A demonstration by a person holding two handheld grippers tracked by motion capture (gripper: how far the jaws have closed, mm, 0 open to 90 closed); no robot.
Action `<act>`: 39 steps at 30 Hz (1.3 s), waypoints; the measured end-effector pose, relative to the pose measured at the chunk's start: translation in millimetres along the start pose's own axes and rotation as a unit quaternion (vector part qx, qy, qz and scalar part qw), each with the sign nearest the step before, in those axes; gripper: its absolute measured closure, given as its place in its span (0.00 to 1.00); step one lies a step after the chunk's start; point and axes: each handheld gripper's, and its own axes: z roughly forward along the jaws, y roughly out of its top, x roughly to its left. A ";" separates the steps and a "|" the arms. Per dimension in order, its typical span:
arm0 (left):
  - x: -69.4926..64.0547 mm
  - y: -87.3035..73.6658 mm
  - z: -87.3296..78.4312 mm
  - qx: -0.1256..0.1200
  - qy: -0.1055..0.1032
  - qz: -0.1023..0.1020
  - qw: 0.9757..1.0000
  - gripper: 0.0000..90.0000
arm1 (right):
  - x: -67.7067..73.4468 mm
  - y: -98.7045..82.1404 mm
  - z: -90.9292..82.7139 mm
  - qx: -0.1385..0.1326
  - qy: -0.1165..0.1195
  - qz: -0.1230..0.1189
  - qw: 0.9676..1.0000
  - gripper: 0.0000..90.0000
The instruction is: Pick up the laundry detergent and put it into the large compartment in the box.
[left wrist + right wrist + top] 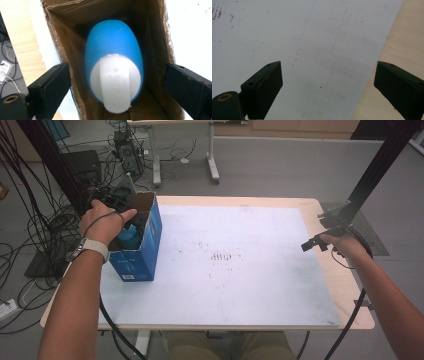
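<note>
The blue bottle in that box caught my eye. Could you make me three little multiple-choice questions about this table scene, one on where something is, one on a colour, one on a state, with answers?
1. Where does the box stand?
A. near the table's left edge
B. at the table's middle
C. on the floor

2. What colour is the cap of the bottle?
A. red
B. white
C. black

3. How are the left gripper's jaws?
A. clamped on the bottle
B. shut on nothing
C. open, wide of the bottle

Answers:
1. A, the high view shows it on the white sheet by the left edge.
2. B, the left gripper view shows a white cap on the blue body.
3. C, each jaw stands clear of the bottle.
</note>
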 end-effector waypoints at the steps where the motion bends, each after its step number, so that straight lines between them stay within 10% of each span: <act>1: -0.2 0.0 -1.4 -0.003 -0.001 0.000 1.000 0.06 | 0.2 0.0 0.1 0.000 0.000 0.000 1.000 0.09; 39: -29.3 -0.2 -55.7 -0.063 -0.035 0.034 0.997 0.06 | 1.4 -1.1 -4.5 -0.002 -0.003 -0.002 1.000 0.09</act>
